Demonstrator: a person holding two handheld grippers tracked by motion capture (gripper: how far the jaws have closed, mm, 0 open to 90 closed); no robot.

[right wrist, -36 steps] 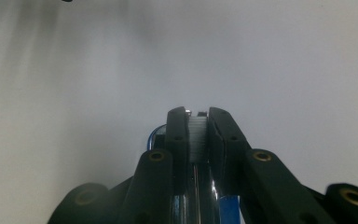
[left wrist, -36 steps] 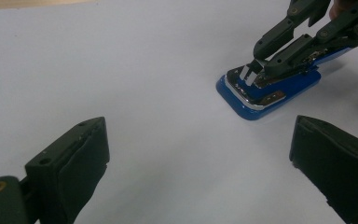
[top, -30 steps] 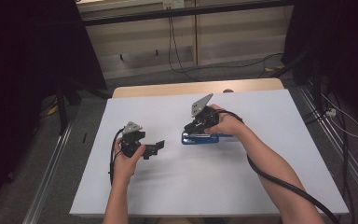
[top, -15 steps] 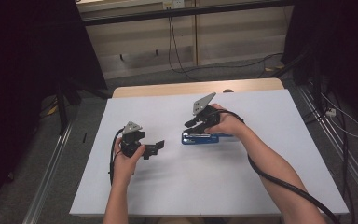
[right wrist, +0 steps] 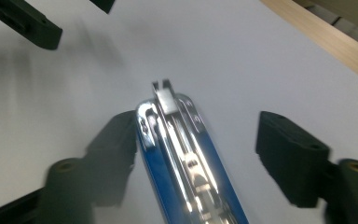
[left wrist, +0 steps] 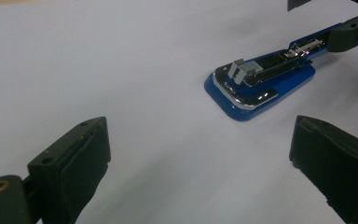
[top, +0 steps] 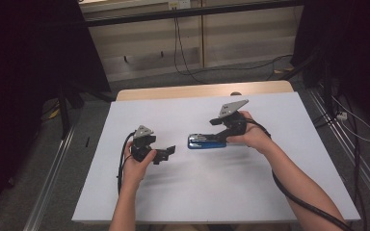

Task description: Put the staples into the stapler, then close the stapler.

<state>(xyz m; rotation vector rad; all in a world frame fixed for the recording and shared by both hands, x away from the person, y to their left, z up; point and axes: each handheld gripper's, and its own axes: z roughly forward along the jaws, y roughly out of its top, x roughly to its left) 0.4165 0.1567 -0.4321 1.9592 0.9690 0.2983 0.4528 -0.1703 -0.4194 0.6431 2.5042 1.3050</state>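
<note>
On the white table sheet (top: 183,192), blue stapler (top: 207,141) lying flat between just-opened right gripper (right wrist: 198,158) jaws, released; left gripper (left wrist: 196,177) wide, empty nearby; next: withdrawing clear.

Blue stapler (top: 207,141) (chrome top) on white table (top: 250,192).

A wooden table (top: 173,91) carries a white sheet (top: 212,192) that covers nearly all of its top. A blue stapler (top: 206,141) lies flat on the sheet, right of the sheet's middle, its metal channel facing up.
</note>
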